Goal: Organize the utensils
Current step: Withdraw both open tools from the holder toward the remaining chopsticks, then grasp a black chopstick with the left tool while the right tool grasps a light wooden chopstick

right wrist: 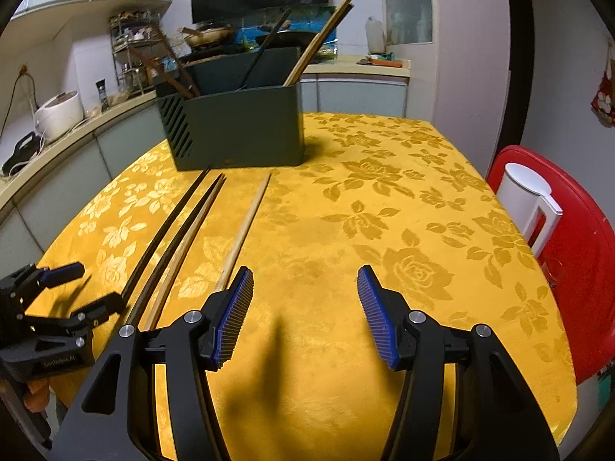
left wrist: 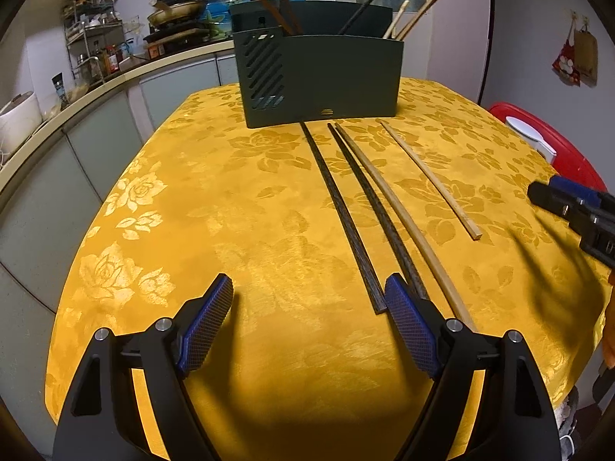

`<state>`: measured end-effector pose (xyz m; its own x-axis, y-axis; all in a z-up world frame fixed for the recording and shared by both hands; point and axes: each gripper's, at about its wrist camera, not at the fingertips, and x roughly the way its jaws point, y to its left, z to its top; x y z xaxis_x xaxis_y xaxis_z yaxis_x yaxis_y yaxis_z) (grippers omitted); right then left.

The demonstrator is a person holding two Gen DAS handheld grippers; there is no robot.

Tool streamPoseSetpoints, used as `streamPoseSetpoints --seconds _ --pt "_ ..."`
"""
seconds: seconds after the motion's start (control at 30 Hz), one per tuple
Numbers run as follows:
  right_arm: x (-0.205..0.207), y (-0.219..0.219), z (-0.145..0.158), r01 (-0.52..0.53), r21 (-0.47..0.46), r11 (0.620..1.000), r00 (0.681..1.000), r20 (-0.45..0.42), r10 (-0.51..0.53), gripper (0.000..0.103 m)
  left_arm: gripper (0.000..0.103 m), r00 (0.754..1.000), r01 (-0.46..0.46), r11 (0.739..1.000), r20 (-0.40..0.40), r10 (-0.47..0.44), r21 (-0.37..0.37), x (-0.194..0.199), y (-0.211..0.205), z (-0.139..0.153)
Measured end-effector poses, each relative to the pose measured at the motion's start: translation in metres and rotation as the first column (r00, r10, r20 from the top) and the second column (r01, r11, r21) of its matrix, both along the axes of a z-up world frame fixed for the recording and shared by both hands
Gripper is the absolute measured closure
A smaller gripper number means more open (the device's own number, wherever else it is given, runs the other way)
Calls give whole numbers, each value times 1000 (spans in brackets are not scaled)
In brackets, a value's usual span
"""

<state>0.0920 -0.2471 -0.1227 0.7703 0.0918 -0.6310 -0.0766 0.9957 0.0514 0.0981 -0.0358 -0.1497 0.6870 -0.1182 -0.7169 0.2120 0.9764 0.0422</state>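
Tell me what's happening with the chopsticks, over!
Left gripper open, empty. Right gripper open, empty. Four chopsticks lie on the table, holder behind them. Nothing in the way.

Four chopsticks [left wrist: 365,207] on table [left wrist: 192,230] before holder [left wrist: 323,77]

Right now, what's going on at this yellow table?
A person is sorting chopsticks with a handheld tool in each hand. Four loose chopsticks, two dark ones and two light wooden ones, lie on the yellow tablecloth in front of a dark green holder that already has several standing in it. The left tool and the right tool are both open and hold nothing.
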Motion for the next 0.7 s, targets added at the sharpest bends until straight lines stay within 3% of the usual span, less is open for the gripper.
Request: streamPoseSetpoints --seconds 0.13,0.27,0.43,0.7 --pt "0 14 -10 -47 -9 999 998 -32 47 48 34 999 26 999 -24 -27 -46 0 1 -3" --pt "1 28 -15 -88 -23 996 995 -43 87 48 39 999 45 998 -9 -45 -39 -3 -4 -3" --pt "8 40 -20 -122 -22 992 990 -72 120 62 44 998 63 997 -3 -63 -47 -5 -7 -3" --pt "15 55 -26 -141 -41 989 986 -96 137 72 55 996 94 992 9 -94 -85 -5 -8 -3"
